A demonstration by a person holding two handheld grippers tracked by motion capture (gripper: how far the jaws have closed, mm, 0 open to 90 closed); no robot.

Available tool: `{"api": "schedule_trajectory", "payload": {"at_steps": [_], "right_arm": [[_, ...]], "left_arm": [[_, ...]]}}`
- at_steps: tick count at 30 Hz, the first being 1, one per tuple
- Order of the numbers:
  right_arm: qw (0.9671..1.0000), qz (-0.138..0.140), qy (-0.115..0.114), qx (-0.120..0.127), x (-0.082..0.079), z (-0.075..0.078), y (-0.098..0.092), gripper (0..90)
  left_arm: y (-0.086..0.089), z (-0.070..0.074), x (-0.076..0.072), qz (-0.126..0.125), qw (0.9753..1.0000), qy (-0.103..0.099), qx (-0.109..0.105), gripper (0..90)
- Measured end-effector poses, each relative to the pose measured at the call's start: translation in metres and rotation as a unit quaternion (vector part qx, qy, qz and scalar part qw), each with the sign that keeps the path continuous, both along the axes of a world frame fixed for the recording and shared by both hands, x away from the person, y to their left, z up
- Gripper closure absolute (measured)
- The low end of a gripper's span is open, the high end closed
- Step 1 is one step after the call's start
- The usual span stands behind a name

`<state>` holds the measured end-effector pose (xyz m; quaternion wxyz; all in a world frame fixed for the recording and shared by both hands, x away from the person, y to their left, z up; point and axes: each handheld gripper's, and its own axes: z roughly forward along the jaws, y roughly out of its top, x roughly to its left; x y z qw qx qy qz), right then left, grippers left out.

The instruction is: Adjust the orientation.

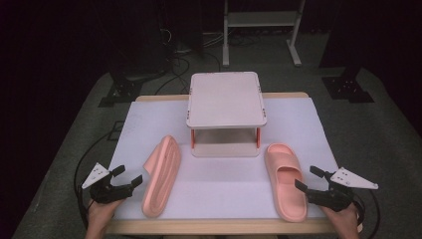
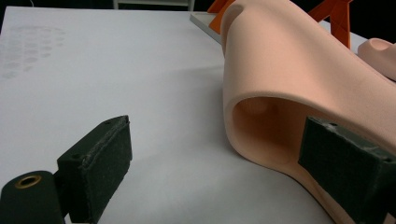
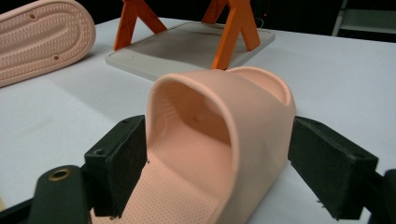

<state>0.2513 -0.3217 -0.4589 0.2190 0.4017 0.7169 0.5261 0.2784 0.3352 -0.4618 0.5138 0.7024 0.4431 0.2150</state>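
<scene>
Right tongs [image 3: 215, 172] gape open around the upright pink slipper [image 1: 284, 179]; the person should clench on its strap; left tongs [image 1: 125, 180], also released, sit beside the tipped slipper [image 1: 161, 175] on the tabletop [image 1: 219, 191].

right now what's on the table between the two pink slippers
Nothing close by: the high view shows bare white tabletop between the slipper on its side and the upright slipper. Farther back, the small two-level rack stands behind that gap.
</scene>
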Motion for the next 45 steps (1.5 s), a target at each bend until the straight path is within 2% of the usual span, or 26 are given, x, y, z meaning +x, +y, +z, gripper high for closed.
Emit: {"api": "schedule_trajectory", "payload": {"at_steps": [3,13,18,20,23,25,27,32,36,41,45], "right_arm": [[1.0,0.002,0.002,0.002,0.0,-0.001,0.0,19.2],[1.0,0.001,-0.002,0.008,0.0,-0.001,-0.001,19.1],[1.0,0.004,0.001,0.005,0.001,-0.001,0.001,19.1],[1.0,0.005,0.002,0.005,0.001,-0.002,0.002,19.1],[1.0,0.006,0.003,0.003,0.002,-0.002,0.003,19.1],[1.0,0.007,0.003,0.003,0.002,-0.002,0.003,19.1],[1.0,0.008,0.005,0.002,0.002,-0.002,0.004,19.1],[1.0,0.008,0.006,0.001,0.003,-0.003,0.006,19.2],[0.9999,0.008,0.007,0.0,0.003,-0.003,0.007,19.2],[0.9999,0.007,0.007,-0.002,0.003,-0.004,0.006,19.3],[0.9999,0.006,0.009,-0.003,0.004,-0.004,0.006,19.3]], "left_arm": [[-0.001,-0.001,0.002,-0.003,1.0,0.0,0.006,9.1],[-0.012,-0.004,0.01,-0.017,0.999,0.023,0.035,9.5],[-0.018,-0.005,0.016,-0.018,0.9985,0.032,0.04,9.8],[-0.02,-0.006,0.018,-0.024,0.9985,0.031,0.039,13.6],[-0.023,-0.006,0.021,-0.025,0.9981,0.035,0.044,14.1],[-0.027,-0.006,0.024,-0.041,0.9974,0.039,0.045,21.9],[-0.03,-0.006,0.026,-0.041,0.997,0.044,0.049,24.1],[-0.032,-0.006,0.03,-0.044,0.9972,0.05,0.033,36.7],[-0.035,-0.006,0.03,-0.046,0.9972,0.05,0.03,45.2],[-0.041,-0.007,0.032,-0.049,0.9968,0.055,0.03,45.3],[-0.044,-0.005,0.031,-0.055,0.9968,0.051,0.026,46.8]]}}
